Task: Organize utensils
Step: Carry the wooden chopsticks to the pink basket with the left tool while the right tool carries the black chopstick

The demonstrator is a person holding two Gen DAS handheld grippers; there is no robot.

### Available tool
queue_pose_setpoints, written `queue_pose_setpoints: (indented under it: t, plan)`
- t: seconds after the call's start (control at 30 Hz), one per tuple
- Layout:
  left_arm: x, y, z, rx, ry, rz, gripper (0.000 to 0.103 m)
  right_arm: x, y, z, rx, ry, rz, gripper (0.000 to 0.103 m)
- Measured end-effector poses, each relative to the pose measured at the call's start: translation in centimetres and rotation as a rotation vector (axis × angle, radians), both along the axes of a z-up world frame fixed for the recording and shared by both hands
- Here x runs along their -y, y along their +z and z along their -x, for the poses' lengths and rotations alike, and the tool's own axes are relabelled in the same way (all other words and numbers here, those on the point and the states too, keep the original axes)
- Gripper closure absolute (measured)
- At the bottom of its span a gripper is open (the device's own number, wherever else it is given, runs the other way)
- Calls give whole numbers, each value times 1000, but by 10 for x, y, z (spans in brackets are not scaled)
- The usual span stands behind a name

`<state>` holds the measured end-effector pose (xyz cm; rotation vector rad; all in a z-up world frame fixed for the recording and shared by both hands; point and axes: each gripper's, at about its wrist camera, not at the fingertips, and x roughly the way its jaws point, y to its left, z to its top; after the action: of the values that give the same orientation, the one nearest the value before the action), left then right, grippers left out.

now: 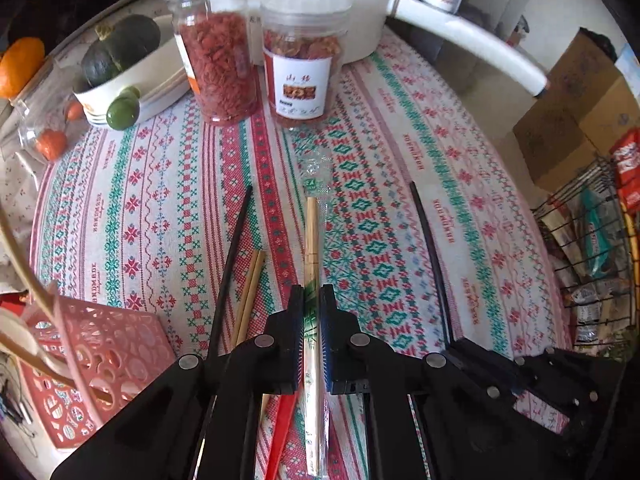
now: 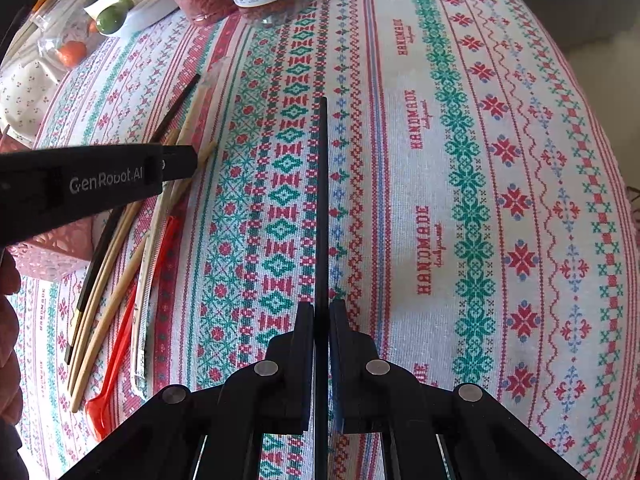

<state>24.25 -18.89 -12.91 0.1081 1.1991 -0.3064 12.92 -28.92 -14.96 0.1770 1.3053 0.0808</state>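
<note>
Currently left hand-held gripper (image 1: 311, 300) is clamping the wrapped bamboo chopsticks (image 1: 311, 240) near their middle, over the table (image 1: 400, 200) centre; right hand-held gripper (image 2: 321, 312) is pinching a black chopstick (image 2: 322, 200). Both look light and stiff; the plastic sleeve is probably slippery, so gripping mid-length seems safest. Pink basket (image 1: 100, 352) is sitting at the near-left edge.

Place: a home, at a table where people eat.
Table cover: a cloth (image 1: 400, 168) with red and green stitched patterns.
Food: two clear jars (image 1: 224, 60) of dried red fruit, a dark green squash (image 1: 120, 46) in a white dish, an orange (image 1: 20, 64).
Cooking thing: a big white pot (image 1: 360, 4) with a long handle.
Side: a wire basket (image 1: 592, 248) of snack packs and a cardboard box (image 1: 576, 108).
</note>
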Motion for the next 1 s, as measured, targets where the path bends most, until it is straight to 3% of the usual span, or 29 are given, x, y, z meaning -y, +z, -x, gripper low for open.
queue_pose_setpoints:
  t: [0.17,0.3,0.47,0.57,0.73,0.87,1.0]
  plan:
    - [-18,56,54,188,-62,81,98,-6,27,-3,86,-2,-13,97]
    - [-52,102,95,330,-56,160,98,-17,56,0,192,21,-34,97]
    - [-111,158,134,556,64,259,98,-34,95,6,342,52,-34,97]
    - [-139,176,144,680,138,258,98,-42,119,9,436,57,-20,98]
    - [-166,170,134,769,231,282,98,-56,152,15,561,51,-56,98]
    - [-175,148,124,882,275,292,98,-69,169,15,619,55,-84,98]
    - [-183,113,113,891,361,288,98,-86,178,18,670,70,-94,98]
